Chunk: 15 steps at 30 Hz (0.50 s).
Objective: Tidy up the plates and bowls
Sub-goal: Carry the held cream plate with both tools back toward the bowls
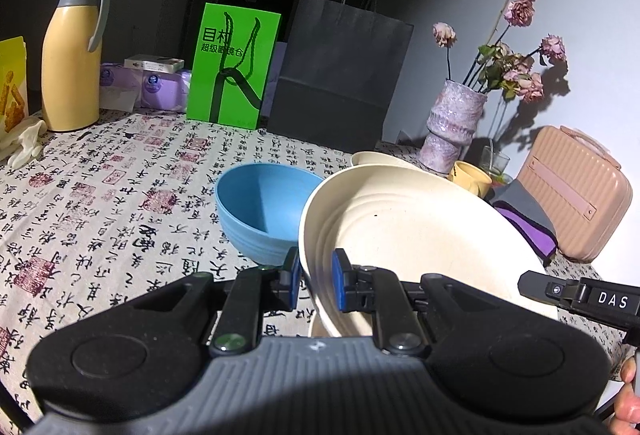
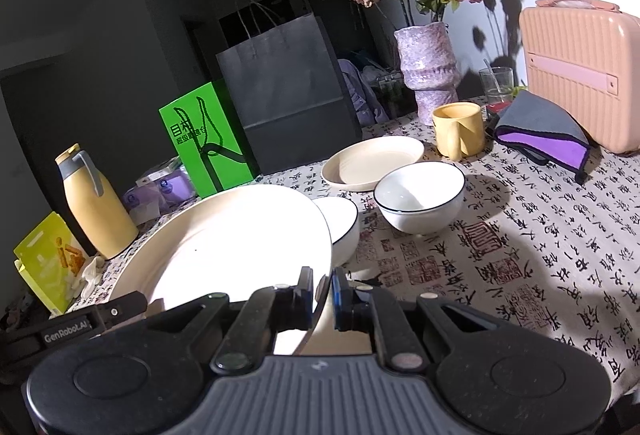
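Left wrist view: the left tool (image 1: pixel 316 281) is clamped on the near rim of a large cream plate (image 1: pixel 404 231), 1 blue pad on each face. From the right wrist view, the right tool (image 2: pixel 322 293) pinches the opposite rim of that same cream plate (image 2: pixel 224 243), so both tools carry it together, lifted clear of the tabletop (image 2: pixel 520 235) and tilted, its ribbed upper face turned toward the left camera. Being round, it has no long axis.

Beyond it, a blue bowl (image 1: pixel 260 211) stands alone, 2 white bowls with dark rims (image 2: pixel 420 195) sit near each other but unstacked, and a smaller cream plate (image 2: pixel 372 163) lies flat by the yellow mug (image 2: pixel 458 129).

Judging from this, sorting has barely begun: no stack is formed yet, and the held plate probably belongs under or with the smaller plate, while the 3 bowls remain to be nested.
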Motion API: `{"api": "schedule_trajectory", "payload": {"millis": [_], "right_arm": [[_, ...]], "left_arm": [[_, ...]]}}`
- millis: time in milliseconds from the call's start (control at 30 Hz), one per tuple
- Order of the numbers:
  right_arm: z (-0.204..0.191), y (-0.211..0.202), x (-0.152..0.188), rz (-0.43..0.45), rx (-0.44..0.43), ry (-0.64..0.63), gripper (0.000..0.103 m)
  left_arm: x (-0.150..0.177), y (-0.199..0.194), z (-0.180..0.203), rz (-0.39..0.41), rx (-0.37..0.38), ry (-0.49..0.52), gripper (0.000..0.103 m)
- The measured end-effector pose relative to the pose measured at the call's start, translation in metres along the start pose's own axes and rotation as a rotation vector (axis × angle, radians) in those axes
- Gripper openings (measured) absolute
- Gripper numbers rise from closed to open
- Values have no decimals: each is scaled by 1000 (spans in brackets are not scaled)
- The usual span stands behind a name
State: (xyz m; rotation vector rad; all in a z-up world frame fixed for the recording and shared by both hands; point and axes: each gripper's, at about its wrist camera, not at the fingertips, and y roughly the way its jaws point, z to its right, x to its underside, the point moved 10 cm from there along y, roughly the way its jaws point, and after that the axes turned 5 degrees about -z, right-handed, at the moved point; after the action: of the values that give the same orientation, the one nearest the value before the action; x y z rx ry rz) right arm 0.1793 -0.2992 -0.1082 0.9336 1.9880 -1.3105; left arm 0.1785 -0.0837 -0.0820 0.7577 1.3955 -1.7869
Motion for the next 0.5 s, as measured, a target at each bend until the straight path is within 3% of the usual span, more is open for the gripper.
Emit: {"api": "schedule_trajectory", "payload": {"millis": [500], "right_arm": [[18, 2, 12, -7, 7, 31, 9]], "left_arm": [[17, 8, 10, -26, -3, 36, 16]]}}
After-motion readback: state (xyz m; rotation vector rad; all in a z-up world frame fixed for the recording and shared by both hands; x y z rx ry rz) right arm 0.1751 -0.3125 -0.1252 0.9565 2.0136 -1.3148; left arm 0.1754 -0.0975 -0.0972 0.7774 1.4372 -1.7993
